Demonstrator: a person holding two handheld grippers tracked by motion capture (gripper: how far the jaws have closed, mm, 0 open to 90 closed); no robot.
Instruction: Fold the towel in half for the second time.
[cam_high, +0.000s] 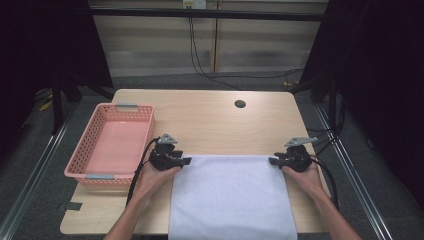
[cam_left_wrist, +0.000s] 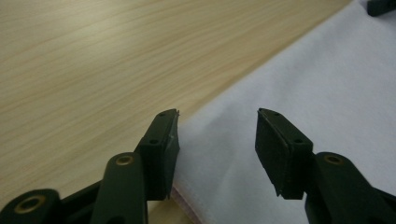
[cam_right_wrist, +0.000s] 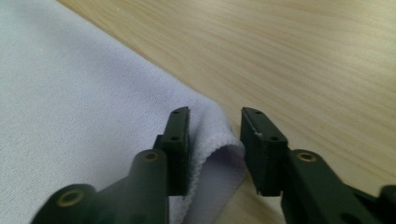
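A white towel (cam_high: 230, 195) lies flat on the wooden table (cam_high: 215, 125) and hangs over its near edge. My left gripper (cam_high: 186, 161) is at the towel's far left corner. In the left gripper view the jaws (cam_left_wrist: 217, 112) stand wide apart over that corner (cam_left_wrist: 303, 70), with no pad pressing on the cloth. My right gripper (cam_high: 272, 161) is at the far right corner. In the right gripper view its jaws (cam_right_wrist: 215, 109) are narrower, and the hemmed corner of the towel (cam_right_wrist: 70, 93) bulges up loosely between them, not pinched flat.
A pink perforated basket (cam_high: 82, 140) stands empty at the table's left, just beside my left hand. A round cable hole (cam_high: 240, 104) is near the far edge. Bare wood stretches beyond the towel. Dark curtains and floor cables surround the table.
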